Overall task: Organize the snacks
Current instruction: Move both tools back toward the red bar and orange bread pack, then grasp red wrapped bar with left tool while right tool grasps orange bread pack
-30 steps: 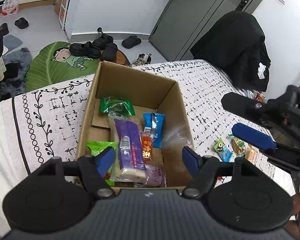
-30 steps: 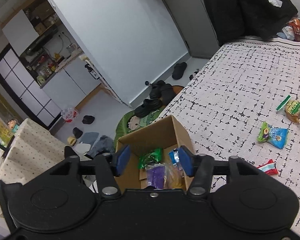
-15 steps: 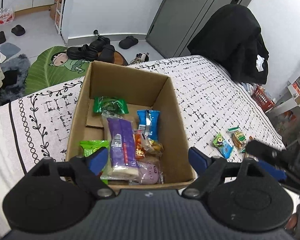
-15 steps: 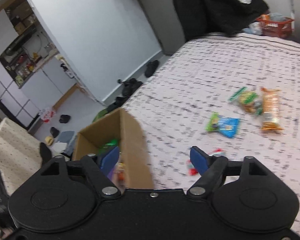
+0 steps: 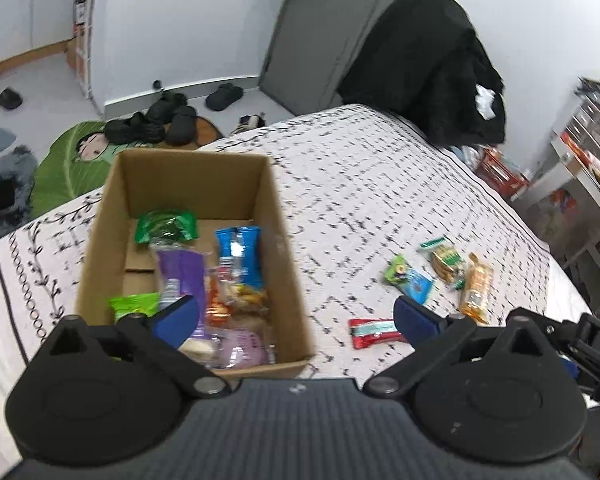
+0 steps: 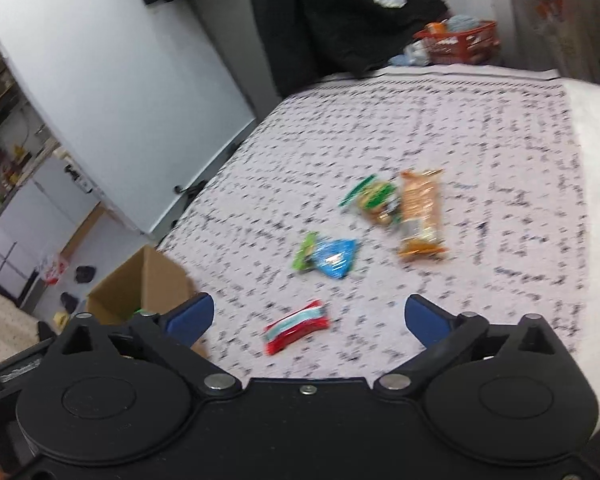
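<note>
A cardboard box [image 5: 284, 276] on the patterned bed cover holds several snack packets, among them a purple one [image 5: 180, 268], a blue one [image 5: 236, 252] and a green one [image 5: 166, 224]. My left gripper [image 5: 296, 316] is open and empty above the box's near right corner. My right gripper [image 6: 306, 318] is open and empty above a red packet [image 6: 296, 326]. Beyond it lie a blue-green packet [image 6: 328, 258], a green-yellow packet [image 6: 376, 198] and an orange packet [image 6: 420, 216]. The box corner [image 6: 148, 284] shows at the left of the right wrist view. The loose packets also show in the left wrist view [image 5: 408, 280].
The bed cover [image 6: 480, 128] stretches far to the right. A black jacket [image 5: 424, 64] hangs beyond the bed's far edge. A red basket [image 6: 460, 42] stands behind the bed. Shoes [image 5: 160, 120] and a green mat [image 5: 68, 164] lie on the floor past the box.
Both grippers have swung right, away from over the box and toward the loose packets. The right gripper's jaws have opened wider. The right wrist view now faces the red packet.
</note>
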`<state>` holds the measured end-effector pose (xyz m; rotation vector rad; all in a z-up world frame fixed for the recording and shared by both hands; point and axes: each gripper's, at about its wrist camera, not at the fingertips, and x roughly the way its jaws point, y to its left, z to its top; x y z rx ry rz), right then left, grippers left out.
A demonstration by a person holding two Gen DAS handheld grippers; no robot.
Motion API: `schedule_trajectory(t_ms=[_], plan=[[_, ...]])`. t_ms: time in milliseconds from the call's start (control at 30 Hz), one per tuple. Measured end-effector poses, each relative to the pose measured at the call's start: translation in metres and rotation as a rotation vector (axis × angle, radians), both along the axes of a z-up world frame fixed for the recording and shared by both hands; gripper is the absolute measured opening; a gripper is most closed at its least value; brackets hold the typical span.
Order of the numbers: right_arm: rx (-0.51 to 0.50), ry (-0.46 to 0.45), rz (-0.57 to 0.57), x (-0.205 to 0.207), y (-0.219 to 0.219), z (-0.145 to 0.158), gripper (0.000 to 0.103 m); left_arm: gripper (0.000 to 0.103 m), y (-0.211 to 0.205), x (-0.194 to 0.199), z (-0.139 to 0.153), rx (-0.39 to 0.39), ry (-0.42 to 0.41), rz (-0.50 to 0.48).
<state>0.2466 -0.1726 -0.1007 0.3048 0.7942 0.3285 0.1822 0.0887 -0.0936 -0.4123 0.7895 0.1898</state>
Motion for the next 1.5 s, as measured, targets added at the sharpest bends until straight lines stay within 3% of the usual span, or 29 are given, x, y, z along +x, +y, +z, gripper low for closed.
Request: schedule_trajectory(t_ms=[367, 600, 833, 1100, 1167, 1267, 1500], plan=[[-0.046, -0.028, -0.034, 0.021, -0.046, -0.017, 0.103, 0.103, -0.059, 0.017, 0.012, -0.017, -0.023, -0.134], [-0.013, -0.015, -0.047, 0.042, -0.069, -0.023, 0.103, 0.102, -0.097, 0.03, 0.008, 0.049, -0.041, -0.199], [0.021, 0.012, -0.061, 0.062, -0.079, -0.036, 0.098, 0.098, -0.114, 0.053, -0.019, 0.077, 0.002, -0.228], [0.04, 0.062, -0.037, 0.086, -0.079, -0.056, 0.094, 0.085, -0.116, 0.077, -0.061, 0.102, 0.078, -0.2], [0.038, 0.083, -0.027, 0.092, -0.077, -0.062, 0.087, 0.078, -0.115, 0.082, -0.071, 0.116, 0.111, -0.193], [0.029, 0.11, -0.021, 0.101, -0.075, -0.07, 0.086, 0.07, -0.115, 0.086, -0.084, 0.139, 0.158, -0.187], [0.043, 0.137, -0.02, 0.114, -0.076, -0.076, 0.086, 0.067, -0.117, 0.097, -0.104, 0.216, 0.215, -0.179]])
